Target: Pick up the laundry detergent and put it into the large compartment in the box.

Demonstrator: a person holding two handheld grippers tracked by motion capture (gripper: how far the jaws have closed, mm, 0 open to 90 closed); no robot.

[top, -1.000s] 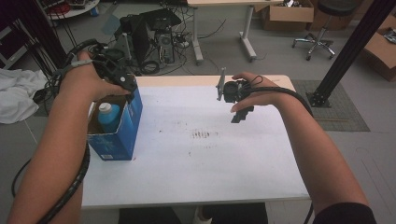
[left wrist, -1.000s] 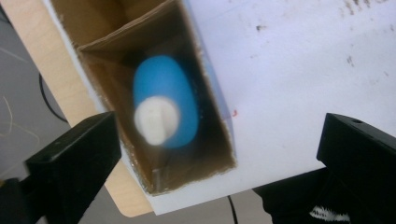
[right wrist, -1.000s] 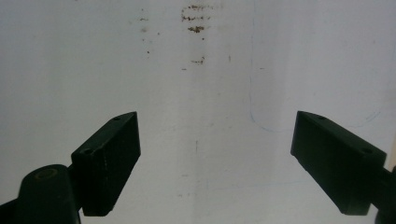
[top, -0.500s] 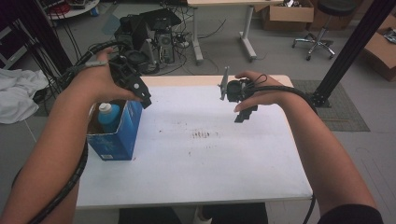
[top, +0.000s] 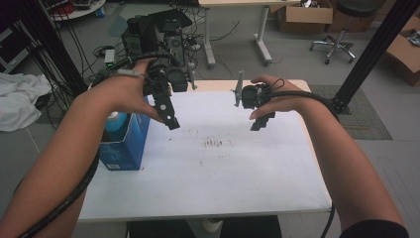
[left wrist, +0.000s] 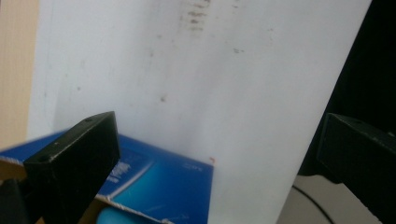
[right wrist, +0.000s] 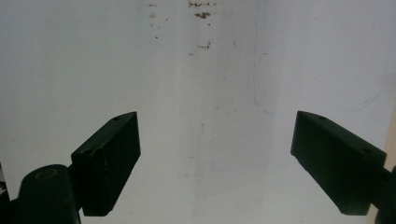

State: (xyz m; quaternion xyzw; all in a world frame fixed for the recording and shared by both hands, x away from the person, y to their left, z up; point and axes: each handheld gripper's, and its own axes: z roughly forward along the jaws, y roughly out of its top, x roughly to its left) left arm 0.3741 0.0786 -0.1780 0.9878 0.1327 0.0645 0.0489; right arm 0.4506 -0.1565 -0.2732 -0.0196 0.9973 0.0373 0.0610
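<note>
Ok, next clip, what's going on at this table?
A person holds a hand-held gripper in each hand over a white table. The left hand-held gripper hangs open and empty just beside an open blue box at the table's left edge, with a light blue bottle standing inside it. The right hand-held gripper hovers over the bare tabletop, also open and holding nothing. Some dark smudges mark the middle of the table.
</note>
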